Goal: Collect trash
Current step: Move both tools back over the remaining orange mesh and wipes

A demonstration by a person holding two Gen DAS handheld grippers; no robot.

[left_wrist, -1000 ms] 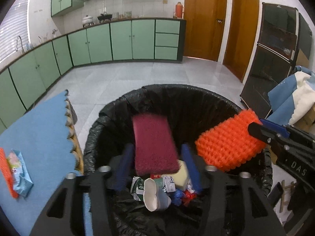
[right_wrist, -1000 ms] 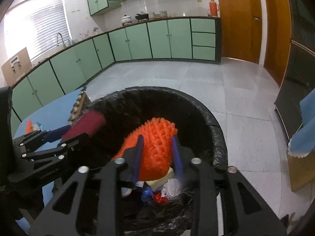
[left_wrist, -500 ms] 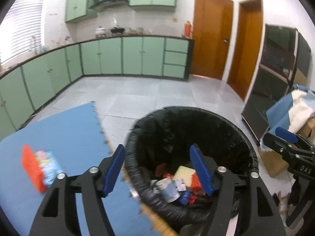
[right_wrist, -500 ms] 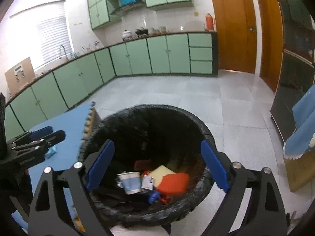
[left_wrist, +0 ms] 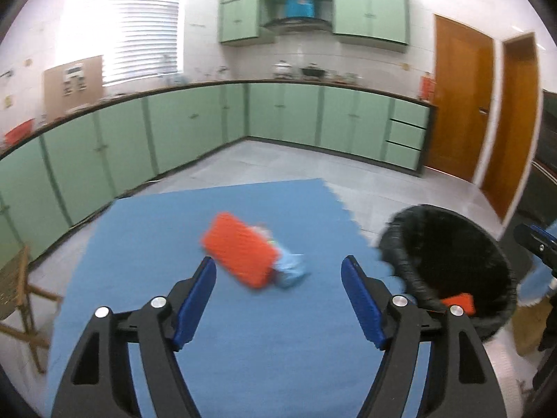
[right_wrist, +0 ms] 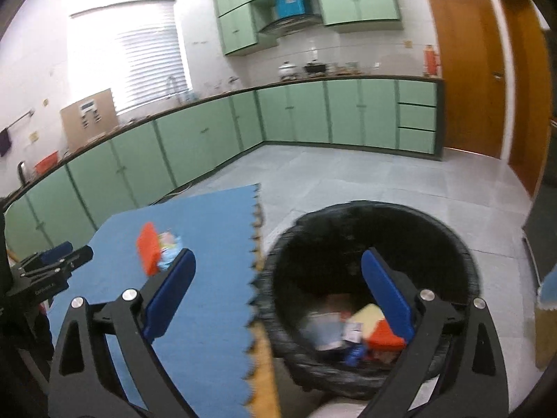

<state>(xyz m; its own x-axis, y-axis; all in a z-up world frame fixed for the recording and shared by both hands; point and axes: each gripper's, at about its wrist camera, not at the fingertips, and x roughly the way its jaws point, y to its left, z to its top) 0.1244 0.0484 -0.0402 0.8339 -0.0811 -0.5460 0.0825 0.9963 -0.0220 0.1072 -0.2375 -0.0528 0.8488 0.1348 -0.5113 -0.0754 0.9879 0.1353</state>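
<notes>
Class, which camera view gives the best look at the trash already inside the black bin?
The right wrist view: it looks down into the black bin, showing the trash pile at the bottom, though blurred. The left wrist view sees the bin side-on; only one orange piece shows.

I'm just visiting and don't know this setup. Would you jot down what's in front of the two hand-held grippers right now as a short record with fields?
Setting: kitchen with green cabinets
Left hand-held gripper: open, nothing held, over the blue mat
Right hand-held gripper: open, nothing held
Left on mat: orange sponge and a light blue wrapper beside it
Trash bin: black-lined, beside the mat
In the bin: an orange piece, a yellow piece and other scraps, blurred
</notes>
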